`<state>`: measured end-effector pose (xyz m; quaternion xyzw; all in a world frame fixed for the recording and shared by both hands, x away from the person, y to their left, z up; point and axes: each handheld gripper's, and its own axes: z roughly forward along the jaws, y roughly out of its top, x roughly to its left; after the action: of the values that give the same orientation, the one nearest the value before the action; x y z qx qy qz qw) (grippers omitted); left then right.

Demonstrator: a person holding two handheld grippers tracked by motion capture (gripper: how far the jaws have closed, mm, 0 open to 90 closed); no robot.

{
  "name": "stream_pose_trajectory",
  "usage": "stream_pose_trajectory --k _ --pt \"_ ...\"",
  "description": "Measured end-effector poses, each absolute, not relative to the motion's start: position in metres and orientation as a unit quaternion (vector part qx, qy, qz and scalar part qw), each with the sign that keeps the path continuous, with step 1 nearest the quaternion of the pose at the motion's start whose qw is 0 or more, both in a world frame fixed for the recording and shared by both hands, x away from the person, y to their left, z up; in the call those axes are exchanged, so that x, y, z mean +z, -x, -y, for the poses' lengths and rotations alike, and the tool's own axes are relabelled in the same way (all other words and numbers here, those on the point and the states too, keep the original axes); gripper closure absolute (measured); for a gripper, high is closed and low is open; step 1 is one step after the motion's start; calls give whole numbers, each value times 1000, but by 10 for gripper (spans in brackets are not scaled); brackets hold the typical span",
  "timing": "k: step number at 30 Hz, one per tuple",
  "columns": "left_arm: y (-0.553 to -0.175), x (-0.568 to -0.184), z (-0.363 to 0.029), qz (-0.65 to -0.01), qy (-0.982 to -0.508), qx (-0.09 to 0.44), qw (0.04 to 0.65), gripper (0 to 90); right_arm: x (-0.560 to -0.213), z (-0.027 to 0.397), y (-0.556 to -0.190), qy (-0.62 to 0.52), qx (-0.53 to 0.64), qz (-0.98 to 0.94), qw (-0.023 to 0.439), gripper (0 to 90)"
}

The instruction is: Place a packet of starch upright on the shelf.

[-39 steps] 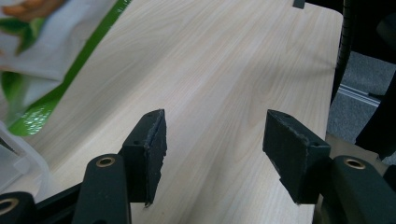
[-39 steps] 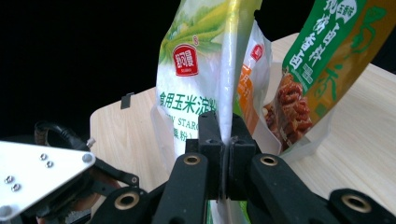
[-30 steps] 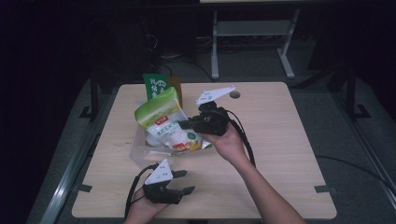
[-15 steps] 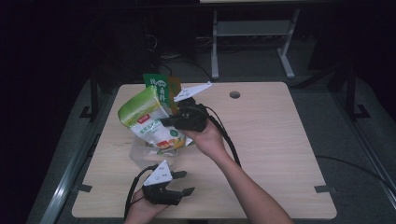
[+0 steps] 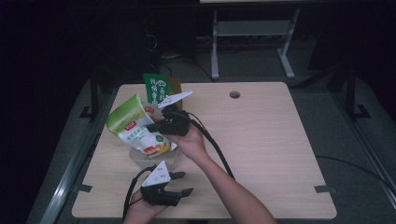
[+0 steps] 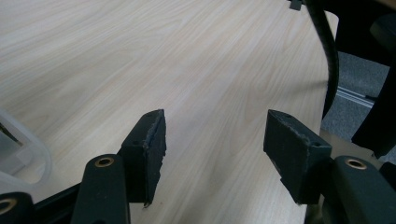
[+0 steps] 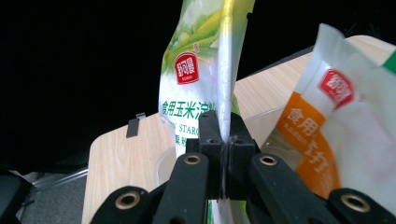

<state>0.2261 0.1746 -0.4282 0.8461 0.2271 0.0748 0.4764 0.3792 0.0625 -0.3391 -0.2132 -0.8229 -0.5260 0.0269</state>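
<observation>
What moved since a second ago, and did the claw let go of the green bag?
No. The right gripper stays shut on the green starch bag and has carried it toward the table's left side, tipping it over the clear container. The left gripper kept still near the front edge, jaws open and holding nothing. The orange-labelled bag, the dark green packet at the back and the container stayed put.

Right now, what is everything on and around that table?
Green-and-white bag: one, pinched by its edge and held tilted over the container.
Orange-and-white bag: one, beside the green bag.
Clear container: one, under the held bag.
Dark green packet: one, upright at the far edge.
Table: one, light wood.
Right hand-held gripper: black, shut on the green-and-white bag.
Left hand-held gripper: black, open, at the near edge.
</observation>
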Motion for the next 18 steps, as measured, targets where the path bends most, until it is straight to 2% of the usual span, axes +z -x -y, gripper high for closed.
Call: stream_pose_trajectory --k 11,18 --pt "-223 -430 -170 -227 -846 67 477 388 -380 -67 -379 226 -541 809 47 878" --pt "-223 -430 -171 -225 -848 69 474 387 -383 -60 -375 214 -527 822 36 834"
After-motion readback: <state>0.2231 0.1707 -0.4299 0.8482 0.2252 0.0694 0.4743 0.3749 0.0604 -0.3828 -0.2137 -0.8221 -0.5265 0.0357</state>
